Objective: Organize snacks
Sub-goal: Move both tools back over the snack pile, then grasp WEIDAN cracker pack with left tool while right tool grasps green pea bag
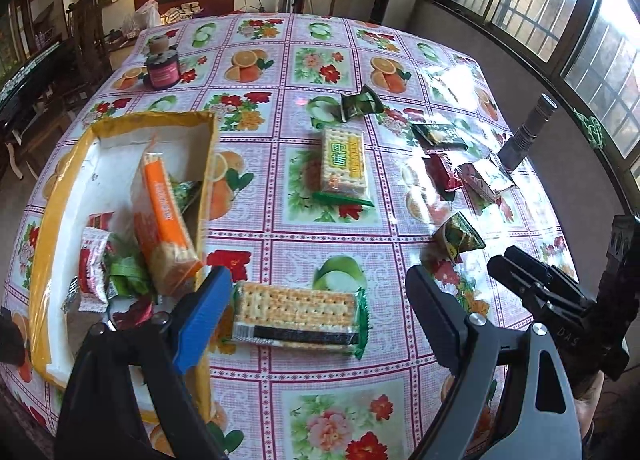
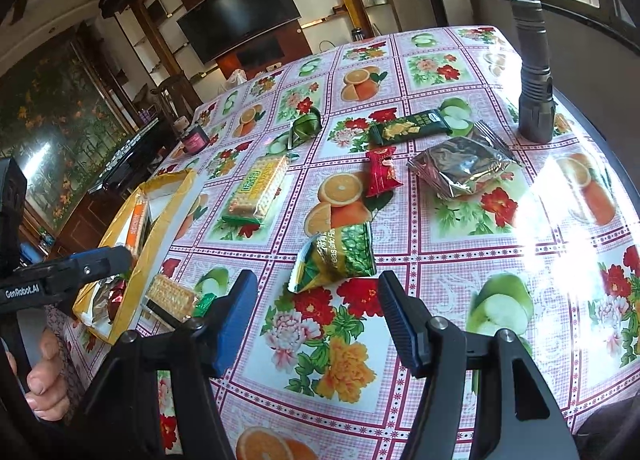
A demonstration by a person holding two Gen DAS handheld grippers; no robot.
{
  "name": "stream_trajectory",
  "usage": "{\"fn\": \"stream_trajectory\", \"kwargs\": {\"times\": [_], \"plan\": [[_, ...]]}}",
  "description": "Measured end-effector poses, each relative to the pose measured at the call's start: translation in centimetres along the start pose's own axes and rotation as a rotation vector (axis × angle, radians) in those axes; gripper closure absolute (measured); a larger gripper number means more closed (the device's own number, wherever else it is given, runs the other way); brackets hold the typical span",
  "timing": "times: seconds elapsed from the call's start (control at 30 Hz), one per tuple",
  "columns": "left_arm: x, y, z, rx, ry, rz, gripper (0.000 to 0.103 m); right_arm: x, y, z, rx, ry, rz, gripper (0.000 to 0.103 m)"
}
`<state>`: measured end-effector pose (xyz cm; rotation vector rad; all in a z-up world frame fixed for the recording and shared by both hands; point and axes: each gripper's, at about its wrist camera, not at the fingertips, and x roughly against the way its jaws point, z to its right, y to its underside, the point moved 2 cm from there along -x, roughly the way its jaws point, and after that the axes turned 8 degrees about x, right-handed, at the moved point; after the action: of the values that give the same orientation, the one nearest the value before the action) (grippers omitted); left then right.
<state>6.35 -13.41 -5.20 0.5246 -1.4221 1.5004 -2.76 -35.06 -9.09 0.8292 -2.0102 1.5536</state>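
A yellow-rimmed white box (image 1: 76, 155) at the left holds an orange cracker pack (image 1: 162, 219) and several small snacks. My left gripper (image 1: 316, 312) is open and empty, its jaws on either side of a green-ended cracker pack (image 1: 298, 318) lying on the table. A second cracker pack (image 1: 345, 163) lies further back. My right gripper (image 2: 318, 308) is open and empty, just short of a green peas packet (image 2: 340, 256). Beyond it lie a red packet (image 2: 382, 171), a silver pack (image 2: 460, 167) and a dark green bar (image 2: 412, 125). The right gripper also shows in the left wrist view (image 1: 520, 272).
A flashlight (image 2: 534, 71) stands upright at the far right of the table. A dark jar with a pink label (image 1: 162, 67) stands at the far left. A small green packet (image 1: 358, 103) lies mid-table. The fruit-patterned tablecloth (image 1: 320, 380) covers the table, whose edge curves along the right.
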Motion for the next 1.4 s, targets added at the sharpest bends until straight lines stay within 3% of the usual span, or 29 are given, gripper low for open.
{"fn": "stream_trajectory", "kwargs": {"times": [0.43, 0.7, 0.93, 1.17, 1.23, 1.27, 1.33, 1.4], "plan": [[-3.3, -1.7, 2.3, -0.009, 0.015, -0.052, 0.014, -1.9, -0.7, -0.7, 0.068, 0.039, -0.041, 0.040], [-6.5, -3.9, 2.5, 0.027, 0.004, -0.089, 0.014, -4.8, -2.1, -0.9, 0.114, 0.104, -0.106, 0.032], [-10.2, -6.0, 3.2, 0.015, -0.073, -0.125, 0.014, -6.9, -2.4, -0.7, 0.128, 0.099, -0.154, 0.032], [-13.7, -7.4, 3.2, 0.026, -0.097, -0.157, 0.014, -7.9, -2.8, -0.2, 0.147, 0.113, -0.167, 0.032], [-14.4, -7.4, 3.0, 0.031, -0.108, -0.165, 0.014, -8.0, -2.9, -0.3, 0.161, 0.118, -0.166, 0.036], [-14.5, -7.5, 3.2, 0.017, -0.126, -0.140, 0.015, -8.0, -2.9, -0.2, 0.167, 0.117, -0.163, 0.045], [-14.5, -7.5, 3.3, 0.010, -0.116, -0.127, 0.016, -7.9, -2.9, -0.1, 0.168, 0.113, -0.154, 0.050], [-14.3, -7.4, 3.6, -0.012, -0.111, -0.100, 0.032, -7.7, -3.0, -0.1, 0.175, 0.111, -0.143, 0.058]]}}
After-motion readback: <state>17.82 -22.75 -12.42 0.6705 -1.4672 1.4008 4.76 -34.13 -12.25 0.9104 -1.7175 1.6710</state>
